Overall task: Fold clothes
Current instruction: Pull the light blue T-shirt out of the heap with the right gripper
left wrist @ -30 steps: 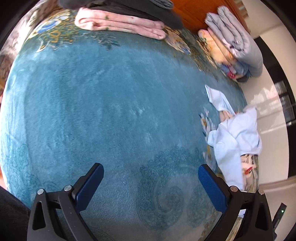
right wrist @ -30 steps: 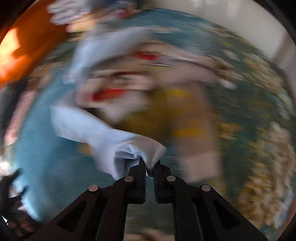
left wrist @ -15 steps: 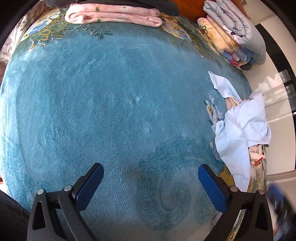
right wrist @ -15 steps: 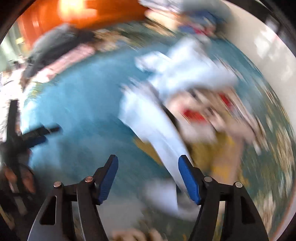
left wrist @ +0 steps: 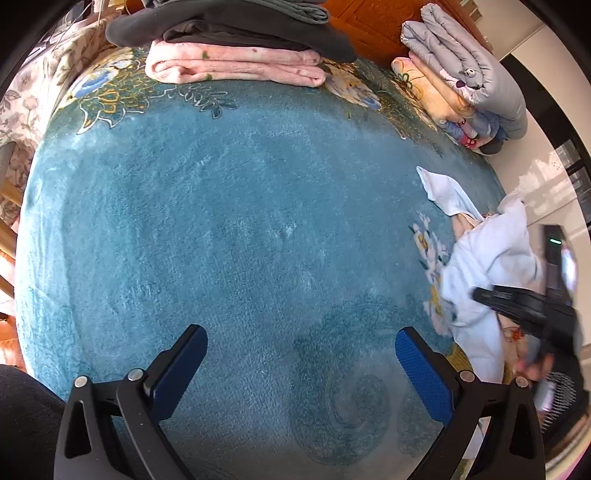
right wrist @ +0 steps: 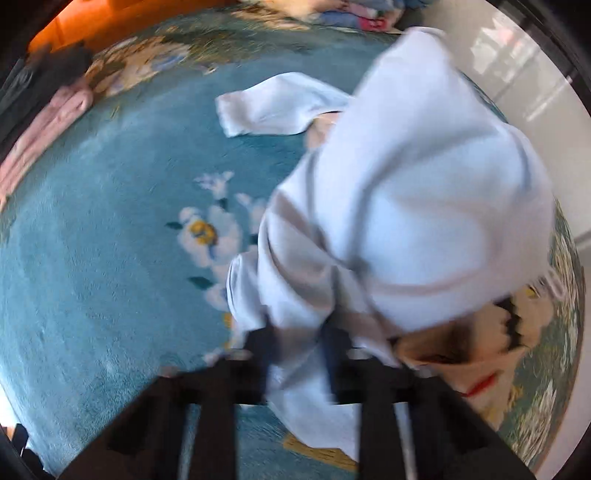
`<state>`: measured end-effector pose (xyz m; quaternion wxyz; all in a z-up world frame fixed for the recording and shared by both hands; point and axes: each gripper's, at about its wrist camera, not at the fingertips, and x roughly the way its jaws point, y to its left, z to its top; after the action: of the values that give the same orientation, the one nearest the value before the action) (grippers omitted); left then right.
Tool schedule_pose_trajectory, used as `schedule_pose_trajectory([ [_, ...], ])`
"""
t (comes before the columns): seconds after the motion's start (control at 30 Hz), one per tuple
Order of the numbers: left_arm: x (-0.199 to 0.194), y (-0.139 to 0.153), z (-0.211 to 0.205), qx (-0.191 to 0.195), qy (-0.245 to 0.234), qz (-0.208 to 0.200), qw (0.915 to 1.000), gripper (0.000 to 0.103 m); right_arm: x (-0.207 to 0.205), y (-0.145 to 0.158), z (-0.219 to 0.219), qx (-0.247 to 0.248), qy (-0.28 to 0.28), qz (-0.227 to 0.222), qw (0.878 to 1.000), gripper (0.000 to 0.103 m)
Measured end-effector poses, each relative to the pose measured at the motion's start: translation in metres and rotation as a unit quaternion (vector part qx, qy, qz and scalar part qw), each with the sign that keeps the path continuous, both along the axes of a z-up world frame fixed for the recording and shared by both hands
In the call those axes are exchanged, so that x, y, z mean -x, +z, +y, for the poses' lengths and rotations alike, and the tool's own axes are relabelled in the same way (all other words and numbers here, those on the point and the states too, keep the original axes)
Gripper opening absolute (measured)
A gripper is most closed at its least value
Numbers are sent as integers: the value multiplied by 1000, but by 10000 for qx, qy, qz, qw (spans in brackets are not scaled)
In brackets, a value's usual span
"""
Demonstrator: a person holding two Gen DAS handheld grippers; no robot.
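A crumpled light blue garment (left wrist: 491,258) lies at the right edge of the teal blanket (left wrist: 221,221), with one sleeve (right wrist: 280,103) spread out behind it. In the blurred right wrist view it (right wrist: 424,203) bulks high and close. My right gripper (right wrist: 295,343) points steeply down at its near edge, jaws closing with a fold of the cloth between them. The left wrist view shows that gripper (left wrist: 484,295) as a dark shape on the garment. My left gripper (left wrist: 300,334) hangs open over bare blanket, holding nothing.
Under the blue garment lies a cream garment with red and black print (right wrist: 480,354). At the back are a folded pink blanket (left wrist: 236,62) under dark clothes (left wrist: 229,26) and a stack of folded quilts (left wrist: 461,74). Pale floor (left wrist: 546,177) lies past the right edge.
My right gripper let go of a blue fold, opened wide, swept across and closed on the garment's near edge; it has come into the left wrist view. The left gripper barely moved.
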<state>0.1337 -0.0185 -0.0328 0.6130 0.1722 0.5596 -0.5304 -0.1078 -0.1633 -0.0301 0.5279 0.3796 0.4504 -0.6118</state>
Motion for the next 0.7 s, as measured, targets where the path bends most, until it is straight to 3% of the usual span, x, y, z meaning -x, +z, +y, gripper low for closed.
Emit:
schedule_pose_trajectory([
  [0.1, -2, -8, -1, -196, 51, -59, 9998, 103, 21, 33, 12, 291, -109, -330, 9990, 7],
  [0.2, -7, -12, -1, -260, 154, 9, 9995, 103, 36, 87, 30, 823, -52, -642, 9945, 6],
  [0.37, -11, -9, 0, -133, 142, 58, 9998, 103, 21, 190, 65, 1711, 647, -1004, 9780, 6],
  [0.53, -18, 2, 7, 209, 121, 256, 9994, 103, -13, 282, 95, 2503, 1323, -1350, 9495, 6],
  [0.7, -35, 7, 12, 363, 348, 475, 9976, 103, -41, 361, 134, 3111, 1971, -1986, 9082, 6],
])
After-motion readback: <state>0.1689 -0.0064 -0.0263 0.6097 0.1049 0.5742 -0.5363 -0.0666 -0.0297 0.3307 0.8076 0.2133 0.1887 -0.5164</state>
